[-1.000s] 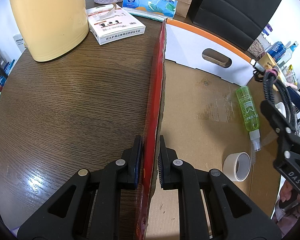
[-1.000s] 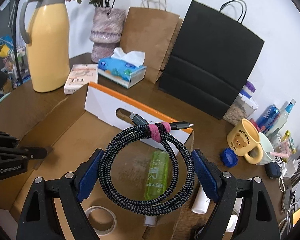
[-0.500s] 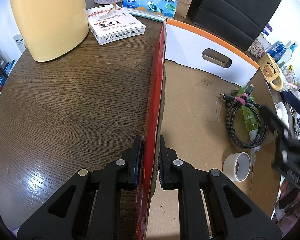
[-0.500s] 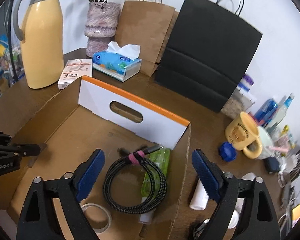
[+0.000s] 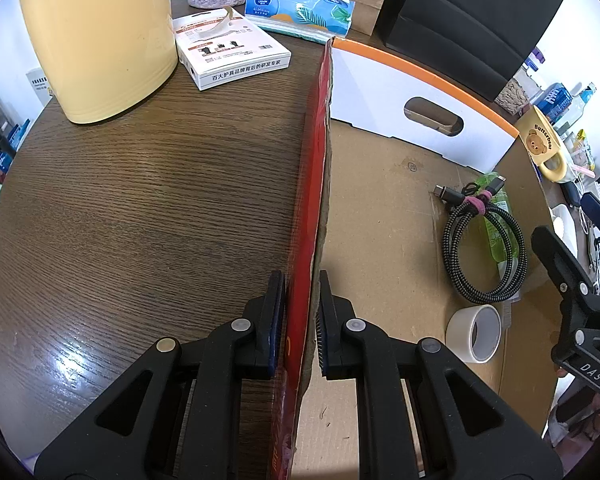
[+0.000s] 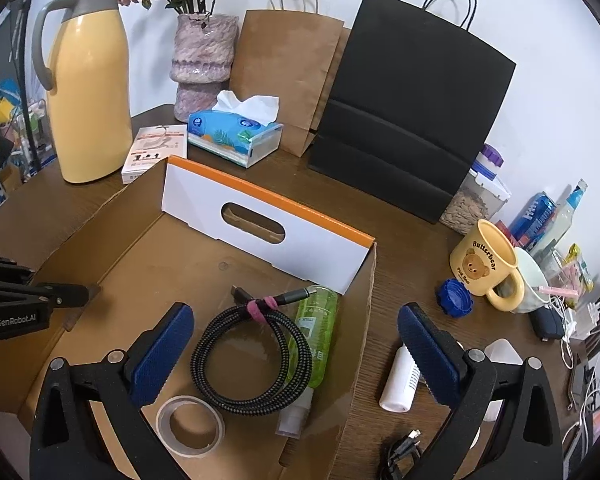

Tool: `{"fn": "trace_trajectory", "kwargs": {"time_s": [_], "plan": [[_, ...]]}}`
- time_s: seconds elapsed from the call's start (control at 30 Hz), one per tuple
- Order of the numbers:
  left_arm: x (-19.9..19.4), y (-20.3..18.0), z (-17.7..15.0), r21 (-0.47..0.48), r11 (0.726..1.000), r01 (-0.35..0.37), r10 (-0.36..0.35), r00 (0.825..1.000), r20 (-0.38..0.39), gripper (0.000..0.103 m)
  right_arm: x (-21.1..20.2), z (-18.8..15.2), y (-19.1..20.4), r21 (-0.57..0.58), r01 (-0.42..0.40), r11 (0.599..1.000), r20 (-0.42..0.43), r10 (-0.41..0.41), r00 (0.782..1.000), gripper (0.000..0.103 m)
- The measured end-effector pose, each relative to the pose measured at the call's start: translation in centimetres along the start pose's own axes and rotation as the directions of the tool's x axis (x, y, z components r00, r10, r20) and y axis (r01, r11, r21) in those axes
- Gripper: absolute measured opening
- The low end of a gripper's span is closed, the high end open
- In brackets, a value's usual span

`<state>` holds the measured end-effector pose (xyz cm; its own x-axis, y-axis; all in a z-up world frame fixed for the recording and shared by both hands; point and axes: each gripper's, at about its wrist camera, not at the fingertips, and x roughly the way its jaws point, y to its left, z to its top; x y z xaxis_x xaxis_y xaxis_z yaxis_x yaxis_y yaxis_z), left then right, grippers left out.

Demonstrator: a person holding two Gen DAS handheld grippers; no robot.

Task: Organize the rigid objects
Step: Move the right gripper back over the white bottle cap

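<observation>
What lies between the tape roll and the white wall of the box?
The coiled cable, resting partly on the green bottle, lies between the tape roll and the white wall; the right wrist view shows it.

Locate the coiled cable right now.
In the right wrist view the cable lies inside the box, partly on the green bottle, with the tape roll just in front.

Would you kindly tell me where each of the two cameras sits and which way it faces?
Left wrist: on the left gripper, looking down along the box wall it clamps; the right gripper shows at the right edge.
Right wrist: on the right gripper, open above the cardboard box, facing the bags; the left gripper shows at left.
Shared: coiled cable, tape roll, yellow jug.
</observation>
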<state>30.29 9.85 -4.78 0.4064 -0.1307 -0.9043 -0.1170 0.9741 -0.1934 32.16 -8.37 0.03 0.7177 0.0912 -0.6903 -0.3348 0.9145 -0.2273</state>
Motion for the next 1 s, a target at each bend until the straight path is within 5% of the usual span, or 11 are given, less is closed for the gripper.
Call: {"fn": "trace_trajectory", "kwargs": {"time_s": [0.37, 0.67, 1.0], "plan": [[0.0, 0.0, 0.0, 0.000, 1.000, 0.000, 0.000, 1.000, 0.000, 0.010, -1.4, -0.8, -1.8, 0.055, 0.006, 0.998, 0.039, -0.009, 0.999, 0.103], [0.0, 0.0, 0.0, 0.001, 1.000, 0.000, 0.000, 1.000, 0.000, 0.010, -4.3, -4.1, -7.6, 0.214, 0.059, 0.975, 0.089, -0.080, 0.993, 0.103], [0.0, 0.0, 0.0, 0.000, 1.000, 0.001, -0.001, 1.000, 0.000, 0.010, -4.1, -10.3, -13.6, 0.346, 0.146, 0.927, -0.018, -0.148, 0.989, 0.103]]}}
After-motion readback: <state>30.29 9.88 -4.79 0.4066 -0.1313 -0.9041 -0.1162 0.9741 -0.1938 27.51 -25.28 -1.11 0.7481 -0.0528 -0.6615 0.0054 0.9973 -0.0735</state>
